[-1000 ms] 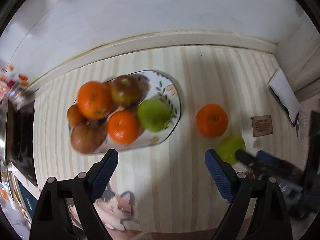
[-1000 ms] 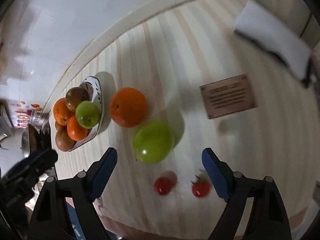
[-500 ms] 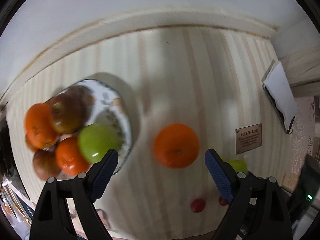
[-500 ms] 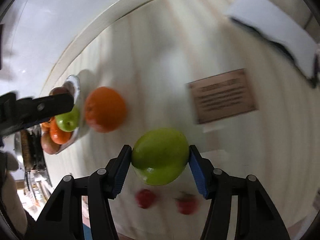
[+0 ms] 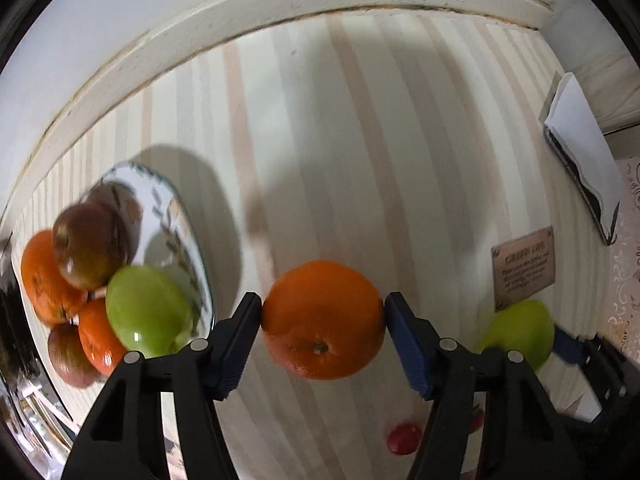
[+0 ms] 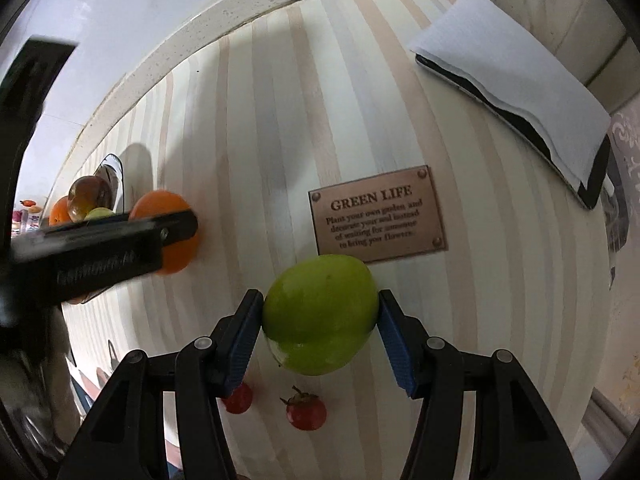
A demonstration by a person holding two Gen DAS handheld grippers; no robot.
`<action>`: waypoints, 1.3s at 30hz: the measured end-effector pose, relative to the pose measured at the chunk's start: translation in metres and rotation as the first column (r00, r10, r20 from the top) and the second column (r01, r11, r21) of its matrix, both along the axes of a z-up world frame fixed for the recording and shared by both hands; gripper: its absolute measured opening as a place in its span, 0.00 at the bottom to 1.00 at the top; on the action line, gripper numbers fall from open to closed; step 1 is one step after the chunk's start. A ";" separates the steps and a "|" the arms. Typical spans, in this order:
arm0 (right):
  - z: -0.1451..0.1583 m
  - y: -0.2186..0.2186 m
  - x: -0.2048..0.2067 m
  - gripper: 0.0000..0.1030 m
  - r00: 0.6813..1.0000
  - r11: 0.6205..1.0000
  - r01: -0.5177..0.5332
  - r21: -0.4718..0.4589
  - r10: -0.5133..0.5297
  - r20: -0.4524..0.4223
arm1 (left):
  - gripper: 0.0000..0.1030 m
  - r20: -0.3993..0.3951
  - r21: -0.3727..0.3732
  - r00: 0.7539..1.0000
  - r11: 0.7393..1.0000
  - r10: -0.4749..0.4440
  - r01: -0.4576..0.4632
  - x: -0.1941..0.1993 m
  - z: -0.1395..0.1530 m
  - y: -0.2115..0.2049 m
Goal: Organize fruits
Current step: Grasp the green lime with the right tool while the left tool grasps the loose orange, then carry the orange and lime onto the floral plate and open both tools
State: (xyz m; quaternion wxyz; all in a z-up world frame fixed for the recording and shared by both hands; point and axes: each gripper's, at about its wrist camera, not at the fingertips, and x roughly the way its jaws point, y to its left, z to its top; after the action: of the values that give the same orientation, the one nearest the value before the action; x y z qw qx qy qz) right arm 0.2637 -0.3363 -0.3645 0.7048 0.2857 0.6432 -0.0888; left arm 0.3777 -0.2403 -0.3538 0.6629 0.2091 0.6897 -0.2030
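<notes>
Now that both grippers have dropped from open hovering onto loose fruit, the left gripper (image 5: 323, 312) is closing on the orange (image 5: 323, 320) and the right gripper (image 6: 320, 316) clamps the apple (image 6: 320, 314); plate (image 5: 188, 224) waits at nine o'clock, tomatoes (image 6: 306, 412) remain on the table (image 6: 280, 120)

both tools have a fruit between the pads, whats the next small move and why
Probably lift both straight up. The left tool is closing on the orange, and the right tool grips the green apple. Both fruits seem to sit on the striped table beside the fruit plate.
</notes>
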 end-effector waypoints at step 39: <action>0.060 0.133 0.133 0.58 0.936 0.953 -0.301 -0.028 0.301 0.184 | 0.60 0.159 -0.112 0.919 0.931 0.362 -0.347 0.034 0.099 0.261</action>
State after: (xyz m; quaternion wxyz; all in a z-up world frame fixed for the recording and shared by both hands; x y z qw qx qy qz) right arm 0.3968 -0.2033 -0.3049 0.7672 0.1911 0.6105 0.0473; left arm 0.4112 0.0211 -0.2549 0.7553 0.0708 0.6456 -0.0881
